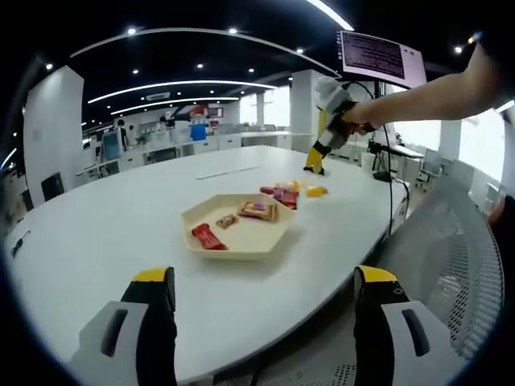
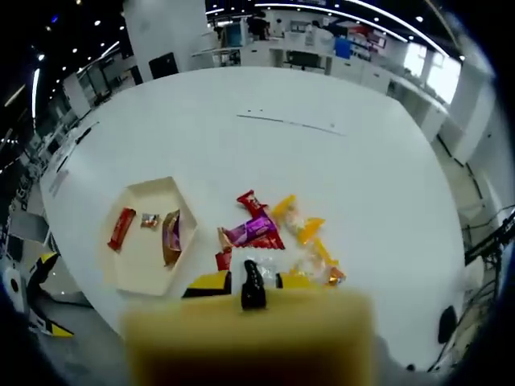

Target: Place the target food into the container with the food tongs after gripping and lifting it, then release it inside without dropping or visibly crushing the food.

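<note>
White table (image 1: 96,233); hexagonal tray (image 1: 241,239) holding three snack packets (image 1: 257,210)

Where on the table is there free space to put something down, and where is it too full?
The white table is bare across its wide far part, beyond the pile of wrapped snacks and around the thin line marked on it. The strip between the hexagonal tray and the pile is narrow. The tray's near part is bare; three snacks lie at its far end.

Large white table (image 1: 96,233) in open office, curved ceiling light strips (image 1: 181,84), bright windows (image 1: 459,137).
</note>
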`<state>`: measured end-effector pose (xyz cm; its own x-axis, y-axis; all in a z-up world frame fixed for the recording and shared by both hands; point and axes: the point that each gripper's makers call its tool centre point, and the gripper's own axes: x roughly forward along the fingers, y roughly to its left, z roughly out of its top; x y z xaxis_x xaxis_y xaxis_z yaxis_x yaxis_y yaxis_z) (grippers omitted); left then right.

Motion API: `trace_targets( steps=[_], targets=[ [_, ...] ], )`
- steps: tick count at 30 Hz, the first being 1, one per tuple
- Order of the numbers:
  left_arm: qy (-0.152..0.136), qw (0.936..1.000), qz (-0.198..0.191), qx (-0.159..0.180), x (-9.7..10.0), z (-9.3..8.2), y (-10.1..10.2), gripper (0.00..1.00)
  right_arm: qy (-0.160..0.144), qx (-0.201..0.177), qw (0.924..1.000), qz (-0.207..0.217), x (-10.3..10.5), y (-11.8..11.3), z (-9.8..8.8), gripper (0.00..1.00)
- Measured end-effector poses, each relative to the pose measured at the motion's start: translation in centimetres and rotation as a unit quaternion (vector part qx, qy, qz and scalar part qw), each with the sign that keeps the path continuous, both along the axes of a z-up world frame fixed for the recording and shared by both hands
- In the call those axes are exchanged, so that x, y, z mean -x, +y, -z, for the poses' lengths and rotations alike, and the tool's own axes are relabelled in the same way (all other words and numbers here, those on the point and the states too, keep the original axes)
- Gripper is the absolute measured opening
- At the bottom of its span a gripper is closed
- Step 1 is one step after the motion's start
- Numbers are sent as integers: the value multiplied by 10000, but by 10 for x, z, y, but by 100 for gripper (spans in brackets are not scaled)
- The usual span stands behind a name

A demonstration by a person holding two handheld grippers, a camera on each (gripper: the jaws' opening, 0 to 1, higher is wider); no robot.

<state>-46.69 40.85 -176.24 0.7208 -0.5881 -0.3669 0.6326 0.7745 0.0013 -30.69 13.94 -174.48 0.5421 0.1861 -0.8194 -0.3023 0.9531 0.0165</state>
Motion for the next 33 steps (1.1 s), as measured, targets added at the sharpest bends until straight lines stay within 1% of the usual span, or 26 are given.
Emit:
trace_targets(
  steps=[10,14,18,22,30,33],
  targets=[
    [-42,10000,-17,36,0,-1,0,89,-152,-39,9996,-220,-8,28,-21,20],
    [-50,10000,-16,47,0,-2,0,89,-183,-104,9992,-331,-11,45,-27,20],
    [-52,10000,-12,48,0,-2,0,89,-292,-131,9983,-486,-15,65,-33,20],
    [-49,10000,-9,42,1,-2,0,90,-282,-234,9971,-660,-16,90,-37,20],
    [-20,10000,-2,28,1,-1,0,89,-324,-199,9942,-1007,-23,133,-43,20],
    [-13,10000,-7,32,1,-1,0,89,-302,-258,9931,-1106,-23,148,-43,20]
  ],
)
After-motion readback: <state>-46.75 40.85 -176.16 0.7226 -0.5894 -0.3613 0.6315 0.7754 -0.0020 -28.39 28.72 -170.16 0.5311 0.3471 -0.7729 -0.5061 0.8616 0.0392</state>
